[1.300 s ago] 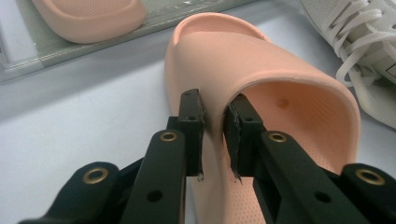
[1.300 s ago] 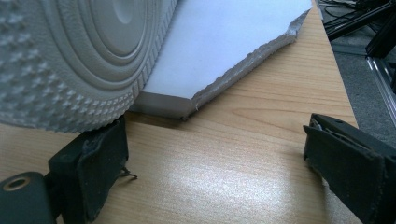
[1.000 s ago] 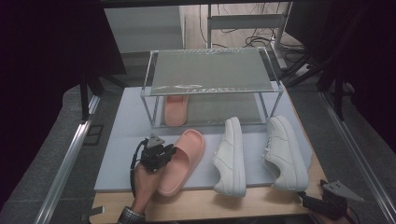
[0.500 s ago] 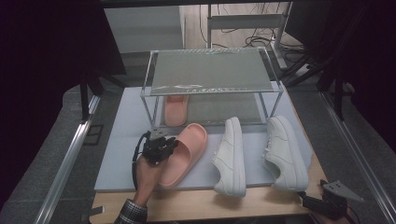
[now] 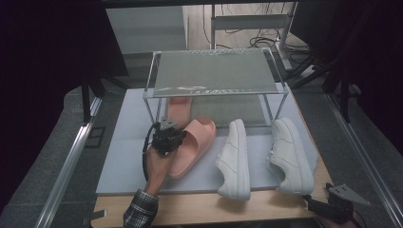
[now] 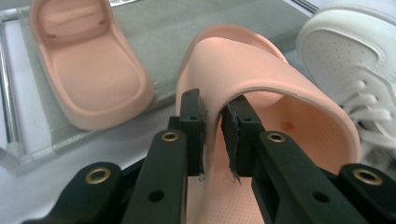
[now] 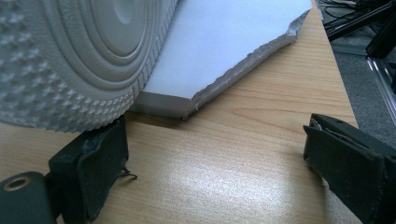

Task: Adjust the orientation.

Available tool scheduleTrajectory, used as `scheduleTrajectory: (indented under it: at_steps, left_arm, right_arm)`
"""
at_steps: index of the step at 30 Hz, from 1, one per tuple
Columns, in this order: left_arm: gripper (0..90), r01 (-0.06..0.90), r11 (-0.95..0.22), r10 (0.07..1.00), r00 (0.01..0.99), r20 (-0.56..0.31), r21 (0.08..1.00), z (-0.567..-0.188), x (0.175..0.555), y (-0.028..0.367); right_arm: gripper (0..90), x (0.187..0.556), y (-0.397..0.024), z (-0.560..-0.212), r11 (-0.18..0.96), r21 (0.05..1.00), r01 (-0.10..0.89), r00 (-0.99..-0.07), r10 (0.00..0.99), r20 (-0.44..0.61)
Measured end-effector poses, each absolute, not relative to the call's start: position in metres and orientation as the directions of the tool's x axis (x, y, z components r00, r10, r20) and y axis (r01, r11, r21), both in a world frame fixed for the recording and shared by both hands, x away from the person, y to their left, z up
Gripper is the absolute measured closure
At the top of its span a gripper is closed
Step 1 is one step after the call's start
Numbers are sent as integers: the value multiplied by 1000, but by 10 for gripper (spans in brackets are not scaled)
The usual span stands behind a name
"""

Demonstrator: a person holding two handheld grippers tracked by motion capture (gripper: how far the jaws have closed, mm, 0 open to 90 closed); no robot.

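Peach slide sandal lies on the pale grey foam mat, tipped up on its edge, its toe near the front leg of the glass-topped rack. The left claw is clamped on the sandal's strap, one pad outside and one inside the arch, with the band pinched thin between them. In the high view that claw sits at the sandal's left side, the hand and a checked sleeve coming up from the bottom edge.

The matching second sandal rests sole-down on the rack's lower shelf, under the glass top. Two white sneakers lie on the mat to the right, the nearer one just beside the held sandal.

The mat covers most of a light wooden table, whose bare front strip shows below it; the mat's corner is torn ragged. The right claw rests low over that bare wood with its jaws wide apart and nothing between them, a sneaker sole just above its left pad. Around the table run metal rails, grey carpet and, farther back, tangled cables on a wood floor.
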State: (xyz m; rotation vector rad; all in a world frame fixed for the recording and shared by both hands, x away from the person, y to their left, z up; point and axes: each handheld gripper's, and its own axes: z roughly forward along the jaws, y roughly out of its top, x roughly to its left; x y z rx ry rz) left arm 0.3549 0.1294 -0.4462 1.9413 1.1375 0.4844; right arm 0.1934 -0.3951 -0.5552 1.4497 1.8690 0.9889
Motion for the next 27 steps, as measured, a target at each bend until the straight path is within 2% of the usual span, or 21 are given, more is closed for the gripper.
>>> scheduleTrajectory:
  at_steps: [6, 27]
  left_arm:
    - [787, 536, -257, 868, 493, -51, 804, -446, 367, 122]
    - [804, 583, -202, 905, 418, -77, 787, -453, 417, 95]
  right_arm:
    - [64, 193, -395, -555, 139, 825, 548, -249, 969, 2]
    - [64, 193, -395, -555, 139, 824, 549, -248, 969, 2]
